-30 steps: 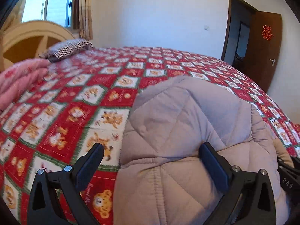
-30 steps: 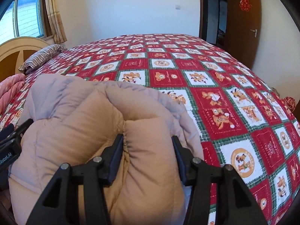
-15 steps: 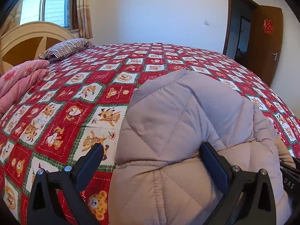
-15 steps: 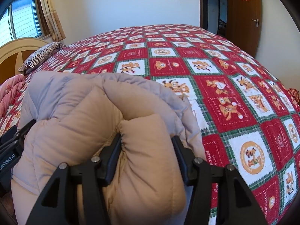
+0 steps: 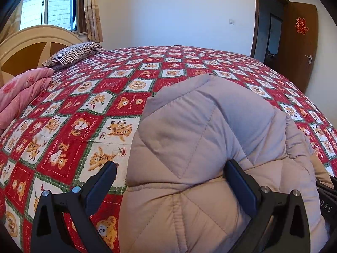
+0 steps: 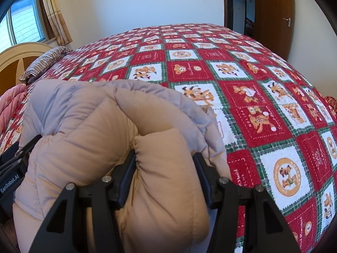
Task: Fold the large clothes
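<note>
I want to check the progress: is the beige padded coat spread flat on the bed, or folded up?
Folded up. The padded coat is doubled into a thick bundle with rounded fold edges, not flat on the bedspread.

The folded jacket [image 5: 206, 147] lies on the bed [image 5: 88, 126] at its near edge, at 6 o'clock in both wrist views. The left gripper [image 5: 170, 175] straddles the jacket's left edge — one finger over the bedspread, one against the padding. The right gripper [image 6: 164, 168] has a thick fold between its fingers. A pillow [image 5: 73, 52] lies at 10 o'clock by the headboard [image 5: 31, 42], a folded quilt [image 5: 21, 92] at 9 — the door [image 5: 299, 48] stands at 2.
</note>
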`<state>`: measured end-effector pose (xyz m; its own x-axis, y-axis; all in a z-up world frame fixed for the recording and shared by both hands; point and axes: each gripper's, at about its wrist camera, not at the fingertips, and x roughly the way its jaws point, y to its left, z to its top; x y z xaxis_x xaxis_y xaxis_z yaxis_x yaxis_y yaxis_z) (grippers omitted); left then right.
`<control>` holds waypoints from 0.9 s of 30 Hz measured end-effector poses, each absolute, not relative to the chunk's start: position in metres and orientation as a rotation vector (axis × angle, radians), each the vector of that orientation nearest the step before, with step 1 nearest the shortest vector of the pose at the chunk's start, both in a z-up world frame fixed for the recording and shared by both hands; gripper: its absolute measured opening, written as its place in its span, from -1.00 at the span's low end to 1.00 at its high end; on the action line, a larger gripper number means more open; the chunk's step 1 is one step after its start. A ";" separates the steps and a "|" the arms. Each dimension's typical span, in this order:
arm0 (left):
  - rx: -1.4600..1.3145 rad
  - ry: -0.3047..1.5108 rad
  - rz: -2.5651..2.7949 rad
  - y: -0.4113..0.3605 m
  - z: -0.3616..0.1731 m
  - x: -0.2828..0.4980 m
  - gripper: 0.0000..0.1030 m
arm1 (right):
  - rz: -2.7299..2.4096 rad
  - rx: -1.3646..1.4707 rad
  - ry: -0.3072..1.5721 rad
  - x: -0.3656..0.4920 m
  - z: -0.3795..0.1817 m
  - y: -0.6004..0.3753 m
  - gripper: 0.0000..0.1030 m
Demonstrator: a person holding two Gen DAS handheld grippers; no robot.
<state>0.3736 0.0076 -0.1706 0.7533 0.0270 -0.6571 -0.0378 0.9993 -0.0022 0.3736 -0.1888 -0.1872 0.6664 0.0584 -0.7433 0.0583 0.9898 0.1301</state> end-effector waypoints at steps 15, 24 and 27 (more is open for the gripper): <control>-0.003 0.725 0.038 0.006 -0.172 0.375 0.99 | 0.013 0.188 0.846 0.376 -0.190 -0.194 0.11; -0.046 0.783 -0.029 0.016 -0.157 0.367 0.99 | 0.024 0.209 0.841 0.375 -0.191 -0.198 0.15; -0.106 0.747 -0.054 0.024 -0.143 0.340 0.99 | 0.038 0.227 0.833 0.370 -0.186 -0.204 0.23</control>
